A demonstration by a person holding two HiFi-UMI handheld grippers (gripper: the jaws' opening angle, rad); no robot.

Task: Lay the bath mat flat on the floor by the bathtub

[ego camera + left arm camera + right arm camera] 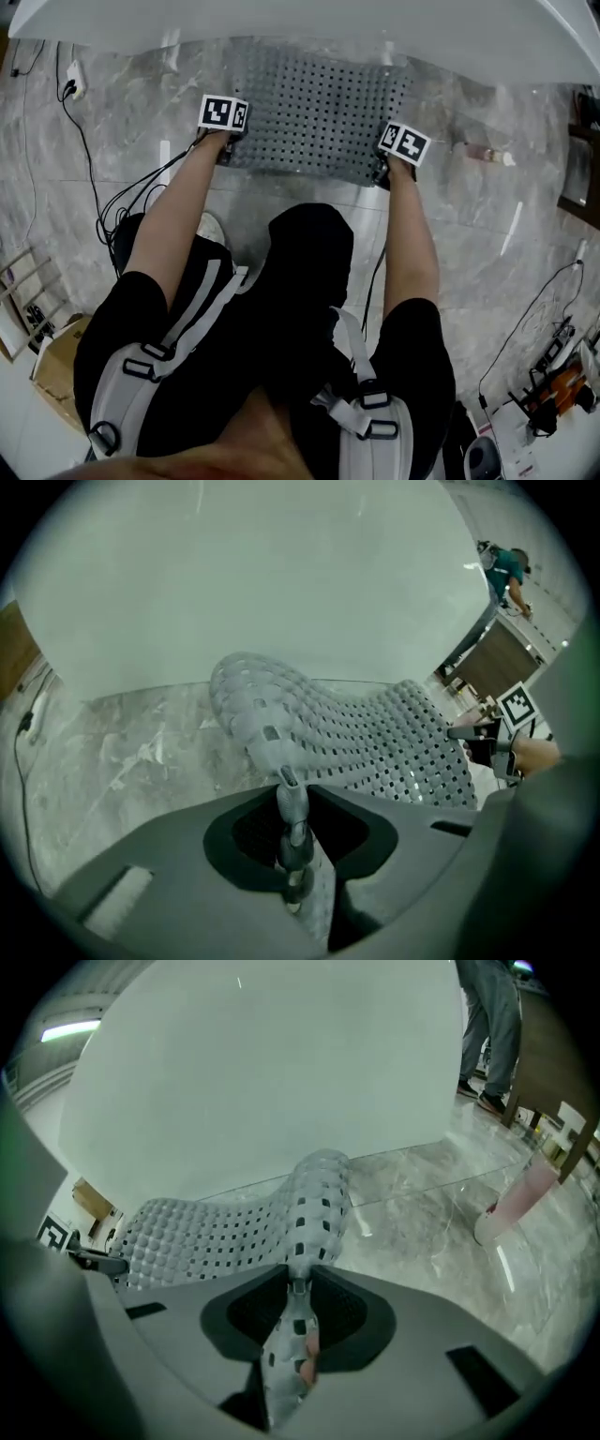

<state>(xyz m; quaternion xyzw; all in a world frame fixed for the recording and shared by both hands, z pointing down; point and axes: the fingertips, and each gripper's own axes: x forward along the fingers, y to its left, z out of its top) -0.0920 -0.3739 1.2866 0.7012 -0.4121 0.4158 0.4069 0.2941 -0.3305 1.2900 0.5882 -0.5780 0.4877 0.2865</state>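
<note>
The grey perforated bath mat (319,108) lies spread on the marble floor (122,131) against the foot of the white bathtub (300,23). Its far long edge runs along the tub's side, about under the overhang of the rim. The left tongs (226,153) and the right tongs (384,171) each have one near corner, which is likely why the arms reach out straight and well apart: held at both ends, the sheet stays stretched and cannot fold on itself as it goes down. In the left gripper view a thin upright edge of the mat stands between the narrow jaws, and the corner humps up from the floor towards them. In the right gripper view the jaws are likewise narrow and pinch the other corner, which rises in the same way. So the far part rests flat while the near edge is lifted at both ends, and the task looks close to done, with only the release left. The mat's long axis runs left to right, parallel to the tub, though slightly skewed, its right near corner closer to the person. A pink bottle (486,155) lies on the floor well to the right.
</note>
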